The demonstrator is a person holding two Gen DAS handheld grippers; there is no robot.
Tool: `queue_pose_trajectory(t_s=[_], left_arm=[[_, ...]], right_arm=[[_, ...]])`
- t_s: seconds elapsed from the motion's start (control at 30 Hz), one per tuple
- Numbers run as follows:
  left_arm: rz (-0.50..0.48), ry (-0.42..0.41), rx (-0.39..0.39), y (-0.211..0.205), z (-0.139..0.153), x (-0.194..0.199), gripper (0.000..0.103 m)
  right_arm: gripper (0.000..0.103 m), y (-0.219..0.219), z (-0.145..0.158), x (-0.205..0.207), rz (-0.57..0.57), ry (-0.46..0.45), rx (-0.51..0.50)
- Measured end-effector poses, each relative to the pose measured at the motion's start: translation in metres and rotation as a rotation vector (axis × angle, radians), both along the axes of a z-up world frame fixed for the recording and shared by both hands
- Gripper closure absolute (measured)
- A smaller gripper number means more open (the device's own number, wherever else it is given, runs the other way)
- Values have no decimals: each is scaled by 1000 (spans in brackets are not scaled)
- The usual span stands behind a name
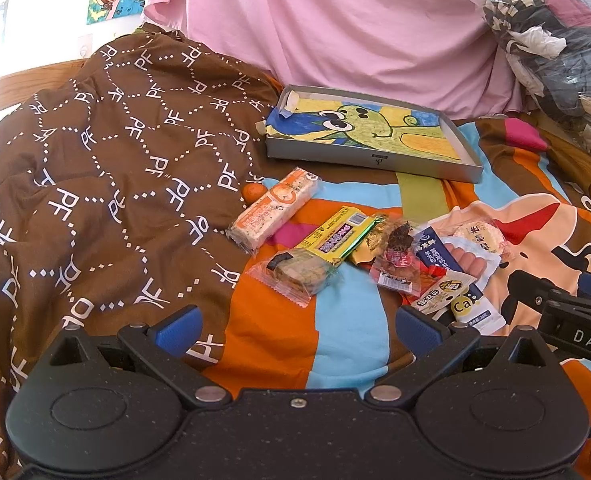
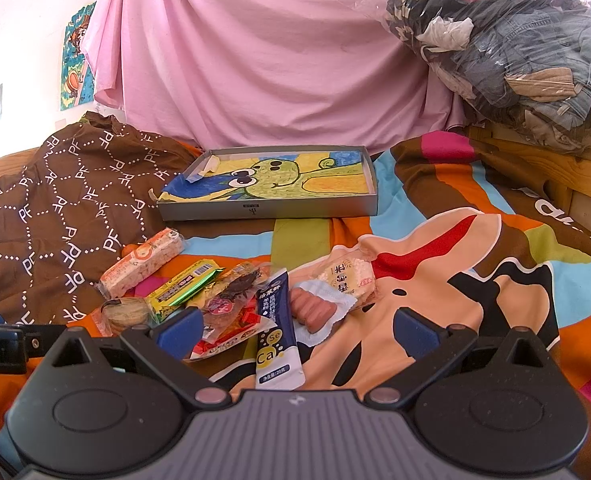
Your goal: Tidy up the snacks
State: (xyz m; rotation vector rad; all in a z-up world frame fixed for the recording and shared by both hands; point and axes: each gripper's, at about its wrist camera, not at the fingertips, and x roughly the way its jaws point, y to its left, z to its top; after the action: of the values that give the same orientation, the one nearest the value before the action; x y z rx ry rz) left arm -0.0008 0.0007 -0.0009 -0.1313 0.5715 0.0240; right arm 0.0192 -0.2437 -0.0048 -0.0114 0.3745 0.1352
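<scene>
Several wrapped snacks lie in a loose pile on a colourful bedspread: an orange-and-white rice bar (image 1: 273,213) (image 2: 143,266), a yellow-green packet (image 1: 337,236) (image 2: 183,288), a clear-wrapped biscuit (image 1: 297,274) (image 2: 125,314), a red dried-fruit pack (image 1: 397,266) (image 2: 231,320), a navy sausage pack (image 1: 451,264) (image 2: 279,320) and a round rice cracker (image 1: 483,240) (image 2: 347,278). A shallow grey box (image 1: 369,158) (image 2: 263,210) lined with a cartoon drawing sits behind them. My left gripper (image 1: 297,330) is open, short of the pile. My right gripper (image 2: 295,330) is open over the sausage pack's near end.
A brown patterned cloth (image 1: 95,184) (image 2: 55,208) is heaped at the left. Pink fabric (image 1: 335,20) (image 2: 275,60) hangs behind. A plastic bag of clothes (image 1: 555,40) (image 2: 515,48) sits at the right on a wooden rail (image 2: 555,168). The right gripper's body (image 1: 575,328) shows at the left view's edge.
</scene>
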Motion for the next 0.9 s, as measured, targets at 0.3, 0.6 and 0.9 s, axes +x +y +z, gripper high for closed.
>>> queue_pose_trajectory(t_s=[0.3, 0.6, 0.9], left_arm=[[0, 1, 0, 0, 0, 0, 1], [0, 0, -1, 0, 0, 0, 1], [0, 4, 3, 1, -2, -1, 1]], right_arm=[[0, 0, 0, 0, 0, -1, 1], [0, 0, -1, 1, 0, -1, 1], [0, 0, 1, -1, -5, -5, -1]])
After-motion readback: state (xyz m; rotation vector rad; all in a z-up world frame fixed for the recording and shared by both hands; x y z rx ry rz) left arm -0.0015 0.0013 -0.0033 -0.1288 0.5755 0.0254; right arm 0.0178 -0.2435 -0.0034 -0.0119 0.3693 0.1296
